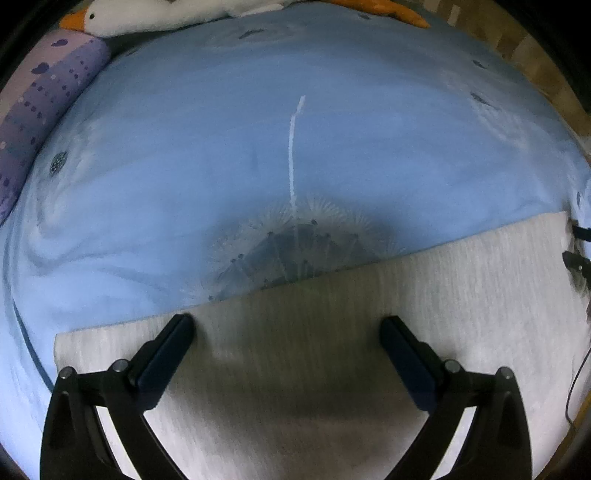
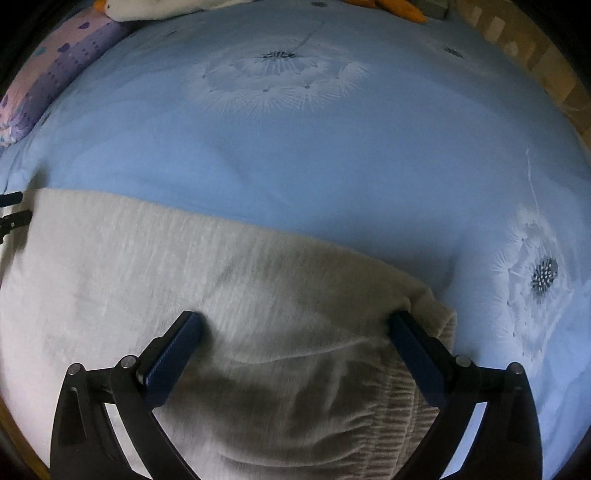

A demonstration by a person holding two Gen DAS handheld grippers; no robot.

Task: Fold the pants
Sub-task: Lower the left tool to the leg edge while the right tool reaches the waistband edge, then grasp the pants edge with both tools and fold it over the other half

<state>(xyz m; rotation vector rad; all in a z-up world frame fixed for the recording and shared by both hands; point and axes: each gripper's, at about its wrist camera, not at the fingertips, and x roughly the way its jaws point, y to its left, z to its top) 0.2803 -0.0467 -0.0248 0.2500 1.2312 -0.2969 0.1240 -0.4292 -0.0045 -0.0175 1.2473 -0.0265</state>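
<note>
No brand, label or readable writing is seen in either view. The pants (image 1: 332, 332) — pale grey, ribbed — are laid flat along the near edge of the bed, on a blue bedspread (image 1: 258, 129) printed with dandelion heads.

Only the right wrist view shows the gathered elastic waistband (image 2: 399, 417), bunched at the right end of the garment; only the left wrist view shows the straight hem end at the left. A purple dotted pillow (image 1: 48, 92) and a white plush goose (image 1: 147, 16) are seen at the bed's far-left corner in both views.

The left gripper (image 1: 288, 326) is spread wide over the fabric, nothing held between its fingers. The right gripper (image 2: 295, 325) is likewise spread wide — its right finger (image 2: 417, 354) lies against the fold beside the waistband, nothing clamped.
</note>
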